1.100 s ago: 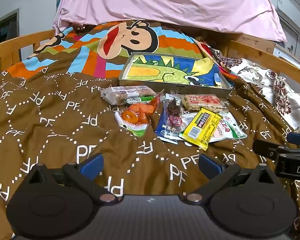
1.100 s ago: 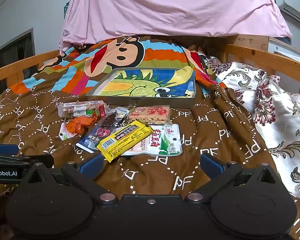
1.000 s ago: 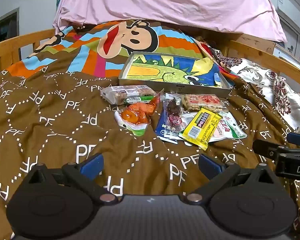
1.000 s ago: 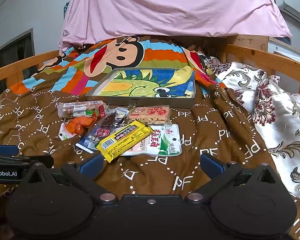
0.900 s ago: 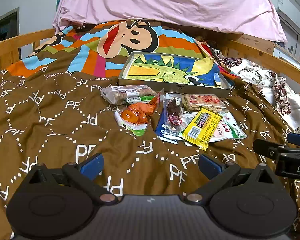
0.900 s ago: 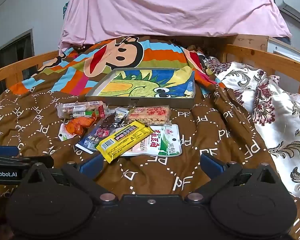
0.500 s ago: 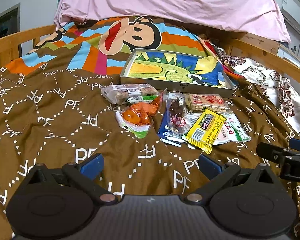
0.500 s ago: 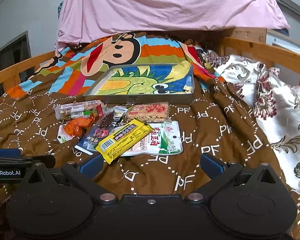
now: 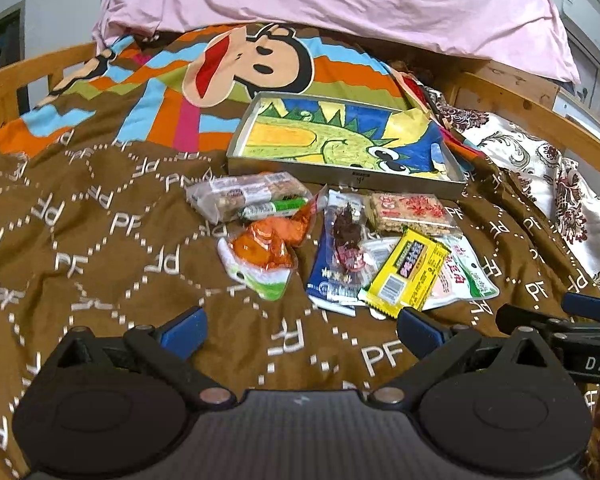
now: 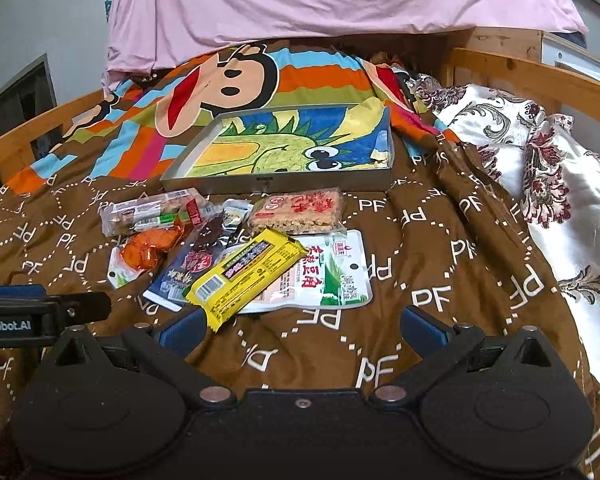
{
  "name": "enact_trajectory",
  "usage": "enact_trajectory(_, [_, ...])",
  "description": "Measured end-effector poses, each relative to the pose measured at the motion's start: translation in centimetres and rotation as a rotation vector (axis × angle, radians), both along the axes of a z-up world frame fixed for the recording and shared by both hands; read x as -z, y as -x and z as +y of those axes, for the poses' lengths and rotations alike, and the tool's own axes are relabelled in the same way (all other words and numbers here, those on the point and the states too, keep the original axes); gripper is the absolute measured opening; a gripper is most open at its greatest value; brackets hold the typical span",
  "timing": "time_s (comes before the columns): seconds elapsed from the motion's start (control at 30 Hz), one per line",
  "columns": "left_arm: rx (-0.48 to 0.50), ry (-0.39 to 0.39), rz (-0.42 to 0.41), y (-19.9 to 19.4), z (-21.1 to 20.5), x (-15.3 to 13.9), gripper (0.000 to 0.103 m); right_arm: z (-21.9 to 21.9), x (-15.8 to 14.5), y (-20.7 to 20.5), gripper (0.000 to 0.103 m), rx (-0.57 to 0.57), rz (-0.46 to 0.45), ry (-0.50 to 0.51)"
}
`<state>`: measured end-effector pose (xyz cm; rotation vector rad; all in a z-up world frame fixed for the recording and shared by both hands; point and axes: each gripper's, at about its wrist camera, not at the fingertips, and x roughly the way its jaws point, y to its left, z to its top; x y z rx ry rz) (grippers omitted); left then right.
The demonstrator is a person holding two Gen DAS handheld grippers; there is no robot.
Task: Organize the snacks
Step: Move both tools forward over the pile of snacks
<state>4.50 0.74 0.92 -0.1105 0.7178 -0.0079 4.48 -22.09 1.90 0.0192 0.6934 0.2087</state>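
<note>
**Snack pile on brown quilt, both grippers spread and empty**

Left gripper point(image 9: 300, 326) low over the brown quilt point(image 9: 100, 248), blue fingertips point(image 9: 182, 330) spread wide, nothing between them. Right gripper point(image 10: 302, 326) likewise spread wide, holding nothing, poised just short of the pile.

Seen from the right wrist camera: yellow bar point(image 10: 246, 276) at 12 o'clock from the gripper, lying tilted across the top of the heap, its near end just beside the left fingertip. Under it, toward 1 o'clock, a white-and-green pouch point(image 10: 332, 276). Beyond that, a red-printed rice cake pack point(image 10: 296, 210). At 11 o'clock, a blue-and-clear packet point(image 10: 196, 258) with dark contents, partly under the yellow bar. Farther toward 10 o'clock, an orange snack pack point(image 10: 148, 250), and behind it a clear-wrapped bar point(image 10: 152, 210).

Metal tray point(image 10: 276, 182) with a green cartoon dinosaur on its floor at 12 o'clock behind the pile, nothing inside, near wall just beside the rice cake pack.

Seen from the left wrist camera: same heap at 12 to 1 o'clock, the right gripper's body entering at 3 o'clock.
</note>
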Motion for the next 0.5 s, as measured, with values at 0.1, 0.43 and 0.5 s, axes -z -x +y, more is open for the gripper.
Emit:
enact_trajectory(0.1, [0.022, -0.023, -0.003, -0.6, 0.0, -0.4, 0.103, 0.0, -0.1, -0.7, 0.102, -0.002, -0.002, -0.007])
enact_trajectory(0.43, [0.065, -0.045, -0.005, -2.2, 0.8, -0.9, 0.103, 0.7, -0.5, -2.5, 0.102, -0.03, -0.055, 0.008])
enact_trajectory(0.5, [0.069, -0.04, -0.003, -2.5, 1.1, -0.9, 0.103, 0.8, -0.5, -3.0, 0.102, -0.041, -0.059, 0.01])
